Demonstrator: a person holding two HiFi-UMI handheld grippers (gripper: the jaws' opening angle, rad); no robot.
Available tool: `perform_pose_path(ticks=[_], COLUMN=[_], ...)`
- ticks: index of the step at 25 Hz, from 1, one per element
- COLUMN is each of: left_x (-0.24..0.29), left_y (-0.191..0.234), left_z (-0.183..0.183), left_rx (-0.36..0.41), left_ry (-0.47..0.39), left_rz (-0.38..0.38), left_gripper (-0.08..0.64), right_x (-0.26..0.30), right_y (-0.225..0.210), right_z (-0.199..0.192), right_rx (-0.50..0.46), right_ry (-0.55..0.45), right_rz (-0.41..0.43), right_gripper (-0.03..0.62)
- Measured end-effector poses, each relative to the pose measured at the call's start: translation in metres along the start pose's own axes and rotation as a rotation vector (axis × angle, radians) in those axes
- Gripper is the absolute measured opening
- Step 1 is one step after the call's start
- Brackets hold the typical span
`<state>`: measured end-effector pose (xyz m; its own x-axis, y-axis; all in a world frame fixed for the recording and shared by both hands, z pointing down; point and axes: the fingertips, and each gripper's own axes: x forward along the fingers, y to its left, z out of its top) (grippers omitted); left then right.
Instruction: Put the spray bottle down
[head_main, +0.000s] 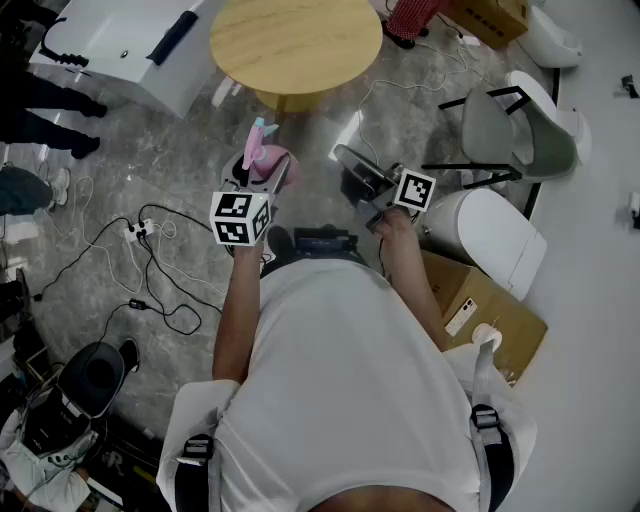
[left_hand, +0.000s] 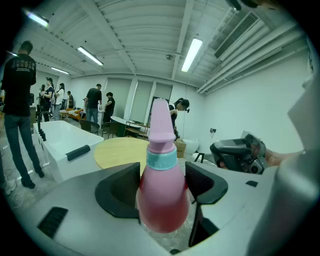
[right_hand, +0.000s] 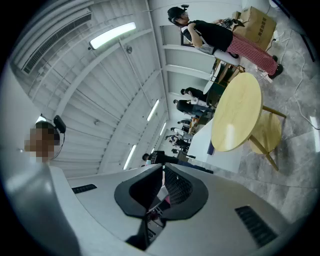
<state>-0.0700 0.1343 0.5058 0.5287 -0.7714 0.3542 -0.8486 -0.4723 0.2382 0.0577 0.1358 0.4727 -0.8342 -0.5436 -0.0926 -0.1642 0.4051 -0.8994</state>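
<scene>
Currently | I'm clasping the spray bottle (left_hand: 160, 150) in the left gripper (left_hand: 162, 184) | right gripper (right_hand: 162, 187) is sitting clenched, empty | risk: I'm hovering short of the round table (head_main: 296, 40), so letting go here is likely dropping it onto the floor.

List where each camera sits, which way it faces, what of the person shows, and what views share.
Head view: on the head, facing steeply down at the floor; shows torso, both forearms, left gripper holding the spray bottle, right gripper.
Left gripper view: on that gripper, looking along its jaws past the bottle toward the round table; right gripper and fingers show.
Right gripper view: on that gripper, rolled sideways, facing ceiling and table; only its closed jaws show.
Shared: the table appears in all three.
</scene>
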Motion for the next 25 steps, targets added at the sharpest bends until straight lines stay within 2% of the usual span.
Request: perform_pose_path(ticks=[25], left_x=[-0.001], left_y=[0.016], left_z=[0.001], left_rx=[-0.009], left_ry=[-0.013], left_rz=[-0.029], left_gripper=[0.287], right_x=[0.014], right_y=[0.001], right_z=[-0.003], right_rx=[-0.029], right_ry=[-0.012], right_rz=[-0.043], right_gripper=[0.026])
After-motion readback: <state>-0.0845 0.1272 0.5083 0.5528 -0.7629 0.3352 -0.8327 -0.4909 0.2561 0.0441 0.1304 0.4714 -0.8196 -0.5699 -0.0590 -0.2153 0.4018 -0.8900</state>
